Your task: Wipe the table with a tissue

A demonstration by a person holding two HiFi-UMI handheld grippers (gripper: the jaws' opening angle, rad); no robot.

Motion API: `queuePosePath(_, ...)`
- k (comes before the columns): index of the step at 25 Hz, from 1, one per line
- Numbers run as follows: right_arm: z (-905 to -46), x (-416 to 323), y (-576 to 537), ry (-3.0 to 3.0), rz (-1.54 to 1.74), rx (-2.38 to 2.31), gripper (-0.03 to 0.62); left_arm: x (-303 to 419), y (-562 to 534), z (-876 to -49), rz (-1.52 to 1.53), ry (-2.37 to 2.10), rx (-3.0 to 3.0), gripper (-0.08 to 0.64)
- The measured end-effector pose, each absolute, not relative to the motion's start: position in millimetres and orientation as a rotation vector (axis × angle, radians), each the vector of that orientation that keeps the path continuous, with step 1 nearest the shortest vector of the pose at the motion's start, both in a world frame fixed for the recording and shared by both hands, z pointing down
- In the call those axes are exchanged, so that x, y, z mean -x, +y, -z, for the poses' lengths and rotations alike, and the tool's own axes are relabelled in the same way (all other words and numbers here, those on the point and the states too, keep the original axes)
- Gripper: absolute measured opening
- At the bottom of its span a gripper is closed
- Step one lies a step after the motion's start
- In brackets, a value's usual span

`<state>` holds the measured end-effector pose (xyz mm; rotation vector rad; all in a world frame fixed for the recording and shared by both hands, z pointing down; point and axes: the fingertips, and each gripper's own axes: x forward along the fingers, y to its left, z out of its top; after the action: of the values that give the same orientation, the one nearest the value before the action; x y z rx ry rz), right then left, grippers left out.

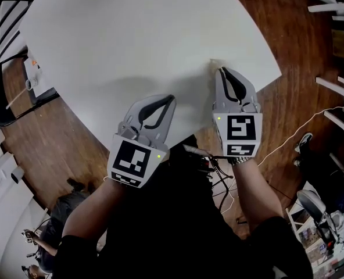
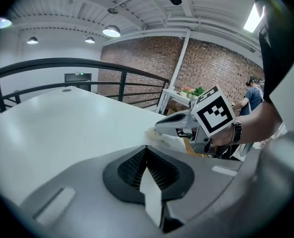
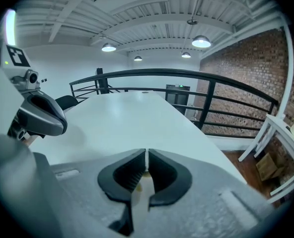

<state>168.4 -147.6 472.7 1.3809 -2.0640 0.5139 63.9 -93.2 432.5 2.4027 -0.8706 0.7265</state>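
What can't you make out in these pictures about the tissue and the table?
1. Tissue: in the head view the right claw, shut on it, covers all but a scrap at its tip, so its size and shape are unclear.
2. Table: its far side is cut off by the head view's top edge.
3. Dirt on the table: none shows; it may be too faint to tell.
4. Left claw: shut; it hides the table beneath it.

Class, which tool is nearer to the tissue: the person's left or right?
Right. The right tool grips the tissue at its tip, on the white table. The left tool, shut and empty, is apart from it, to its left.
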Motion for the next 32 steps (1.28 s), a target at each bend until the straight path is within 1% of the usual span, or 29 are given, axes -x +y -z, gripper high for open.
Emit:
queuePosePath(15,-488.9,-168.7,-114.3,-2.035,-0.574,-1.369,0.008,-71.1,-79.3,-431.2,-0.749,-0.836,-2.425,0.011)
queuePosePath(22,-493.0,-165.5,-111.8,-2.016,-0.551,-1.362,0.008,-67.6,-76.0,-434.6,-0.756,-0.826,-2.423,0.011)
queuePosePath(32,-491.8,-177.3,-103.0,-2.002,-0.56,-1.384,0.008,-75.8,-69.8,-433.0,-0.76,-0.813,-2.432,0.011)
